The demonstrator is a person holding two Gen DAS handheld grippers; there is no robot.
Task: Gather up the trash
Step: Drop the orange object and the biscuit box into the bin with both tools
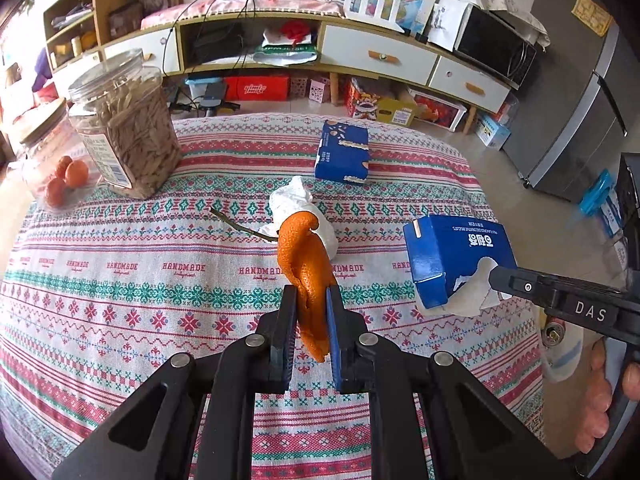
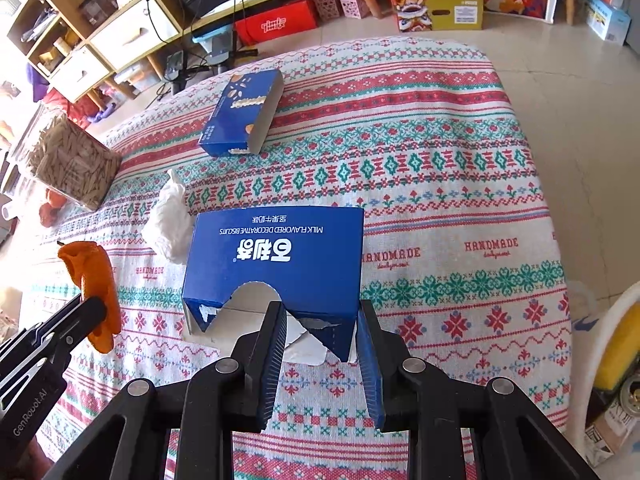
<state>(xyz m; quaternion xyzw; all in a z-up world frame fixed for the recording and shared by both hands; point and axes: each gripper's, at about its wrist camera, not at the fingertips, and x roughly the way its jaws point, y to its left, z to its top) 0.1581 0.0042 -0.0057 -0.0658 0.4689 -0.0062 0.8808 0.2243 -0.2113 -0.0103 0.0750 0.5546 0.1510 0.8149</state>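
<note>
We note the table [image 1: 120,312], covered with a patterned red, green and white cloth, filling most of both views. At its far left corner stands a clear plastic jar [image 1: 124,128] packed with pale seeds, and beside it a smaller jar [image 1: 52,160] holding small oranges.

An opened blue biscuit box [image 2: 276,260] is held above the cloth near the table's right edge. The right gripper [image 2: 322,320] is clamped on the box's torn open end, its two fingers pressing on either side of the flap; white inner paper shows at the opening.

A second blue box [image 1: 342,152] lies flat on the cloth toward the far edge, well apart from both grippers.

A crumpled white tissue [image 1: 296,208] lies near the middle of the table, between the two boxes.

The left gripper [image 1: 311,300] is closed on a strip of orange peel [image 1: 306,264], which sticks up between the fingers and hangs clear of the cloth, in front of the tissue.

A thin twig [image 1: 240,226] lies on the cloth just left of the tissue.
</note>
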